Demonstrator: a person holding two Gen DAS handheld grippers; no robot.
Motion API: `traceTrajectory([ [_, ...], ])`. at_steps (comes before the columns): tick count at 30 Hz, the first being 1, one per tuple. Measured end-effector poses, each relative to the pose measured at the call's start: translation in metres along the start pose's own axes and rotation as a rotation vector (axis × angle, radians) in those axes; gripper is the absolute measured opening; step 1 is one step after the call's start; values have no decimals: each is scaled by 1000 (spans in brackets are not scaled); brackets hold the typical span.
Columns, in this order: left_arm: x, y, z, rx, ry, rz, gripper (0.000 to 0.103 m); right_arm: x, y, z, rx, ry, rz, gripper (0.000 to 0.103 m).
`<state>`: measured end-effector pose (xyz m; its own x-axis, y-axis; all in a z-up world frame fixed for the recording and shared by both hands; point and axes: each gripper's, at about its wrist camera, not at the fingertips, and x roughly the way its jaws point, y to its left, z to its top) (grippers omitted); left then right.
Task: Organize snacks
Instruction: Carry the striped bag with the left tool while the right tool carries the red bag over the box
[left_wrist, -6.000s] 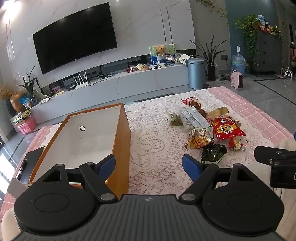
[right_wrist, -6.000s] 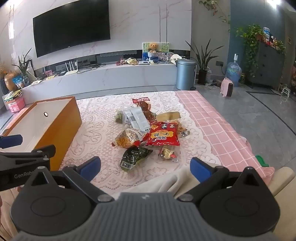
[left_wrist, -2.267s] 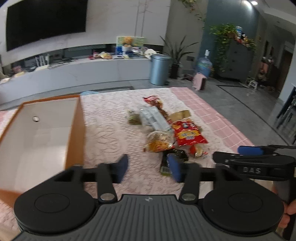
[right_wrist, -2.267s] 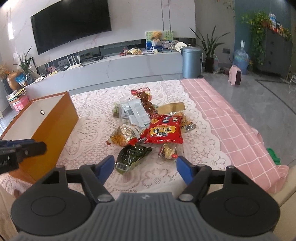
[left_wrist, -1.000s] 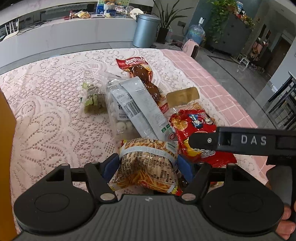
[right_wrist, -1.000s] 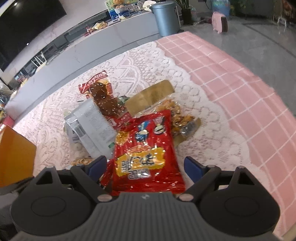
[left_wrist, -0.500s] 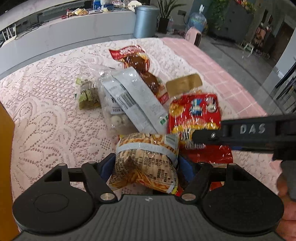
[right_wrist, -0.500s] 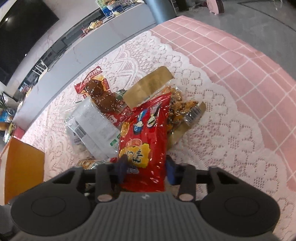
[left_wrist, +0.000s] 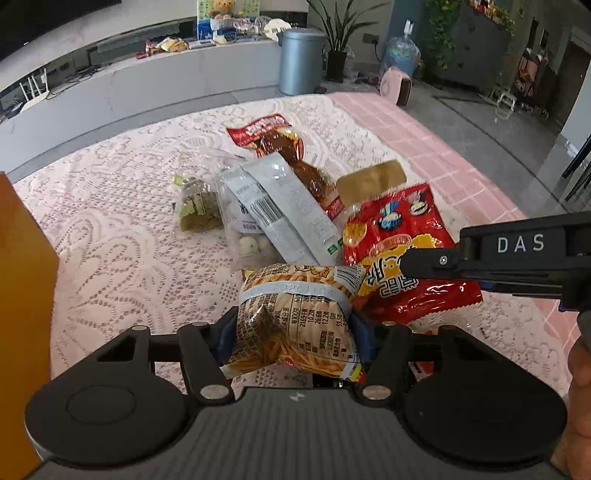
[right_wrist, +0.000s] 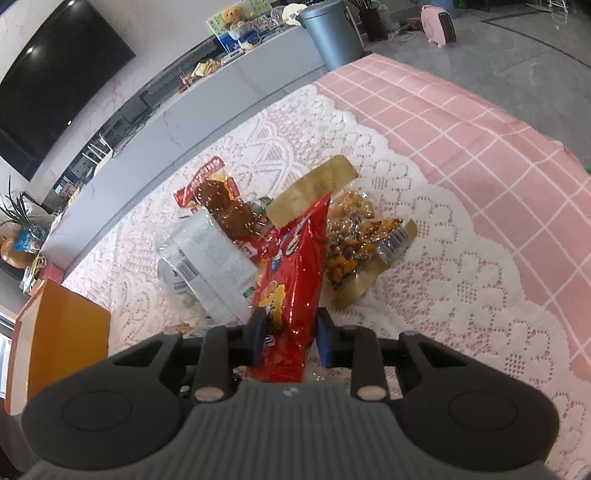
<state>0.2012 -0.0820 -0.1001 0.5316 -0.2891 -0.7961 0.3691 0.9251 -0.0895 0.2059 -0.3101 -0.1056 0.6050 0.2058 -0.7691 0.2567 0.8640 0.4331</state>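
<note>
Lace-covered tabletop (right_wrist: 461, 258) in a living room. My left gripper (left_wrist: 291, 334) has just closed its fingers on the fries bag (left_wrist: 295, 317); my right gripper (right_wrist: 290, 334) has just pinched the red chip bag (right_wrist: 291, 280). Both grabs made — next, I judge, lift clear and carry to the orange box (right_wrist: 62, 332) at left.

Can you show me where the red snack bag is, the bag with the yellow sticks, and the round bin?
red snack bag (right_wrist: 291, 266): right wrist view, middle of its shiny front.
bag of yellow snack sticks (left_wrist: 295, 321): left wrist view, printed back panel.
round grey bin (left_wrist: 301, 61): left wrist view, its side wall.
</note>
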Motion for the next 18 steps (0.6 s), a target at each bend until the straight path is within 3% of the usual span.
traceTrajectory([
  [18, -93, 13, 9, -28, -155, 44, 67, -74, 37, -14, -110, -148, 42, 23],
])
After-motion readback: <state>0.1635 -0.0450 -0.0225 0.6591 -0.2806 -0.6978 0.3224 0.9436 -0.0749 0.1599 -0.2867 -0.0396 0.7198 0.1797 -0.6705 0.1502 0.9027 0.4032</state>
